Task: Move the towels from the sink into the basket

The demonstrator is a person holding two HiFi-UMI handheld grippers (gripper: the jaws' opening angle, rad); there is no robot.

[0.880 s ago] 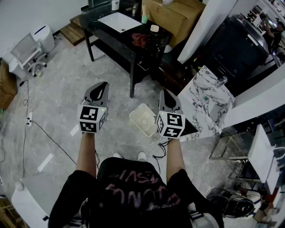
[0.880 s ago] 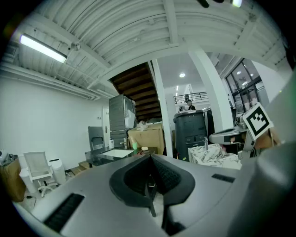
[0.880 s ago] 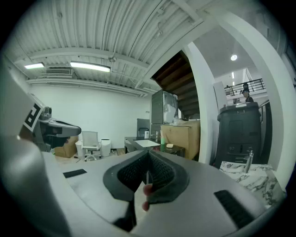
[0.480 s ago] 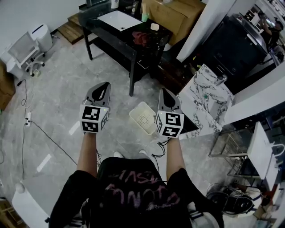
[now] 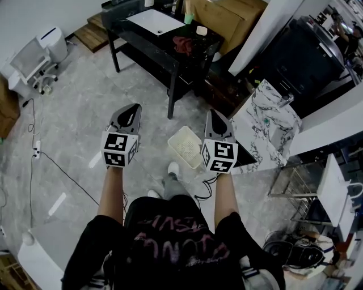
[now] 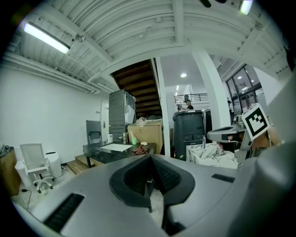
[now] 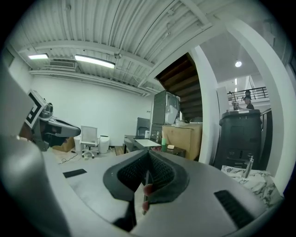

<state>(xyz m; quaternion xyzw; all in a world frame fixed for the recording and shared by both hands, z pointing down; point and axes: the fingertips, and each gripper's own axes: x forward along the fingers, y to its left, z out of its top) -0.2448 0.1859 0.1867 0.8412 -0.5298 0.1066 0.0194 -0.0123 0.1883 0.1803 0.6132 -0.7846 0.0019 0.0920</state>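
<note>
A red towel (image 5: 182, 43) lies crumpled on the black table (image 5: 136, 35), to the right of the white sink (image 5: 154, 21) set into its top. The white perforated basket (image 5: 186, 147) stands on the floor between my two grippers, just ahead of the person's feet. My left gripper (image 5: 132, 107) and right gripper (image 5: 214, 115) are held side by side at about waist height, well short of the table, both shut and empty. In the left gripper view the closed jaws (image 6: 149, 157) point at the table, with the towel (image 6: 138, 149) and sink (image 6: 114, 147) far ahead.
A marble slab (image 5: 264, 122) leans at the right of the basket. Cardboard boxes (image 5: 227, 14) and a dark bin (image 5: 295, 51) stand behind the table. A white chair (image 5: 34, 68) and a floor cable (image 5: 57, 167) are on the left. A green cup (image 5: 189, 18) sits by the sink.
The person has stepped forward, one leg now showing ahead near the basket. Both grippers have stayed shut and side by side, and the table has drifted slightly up and right in view.
</note>
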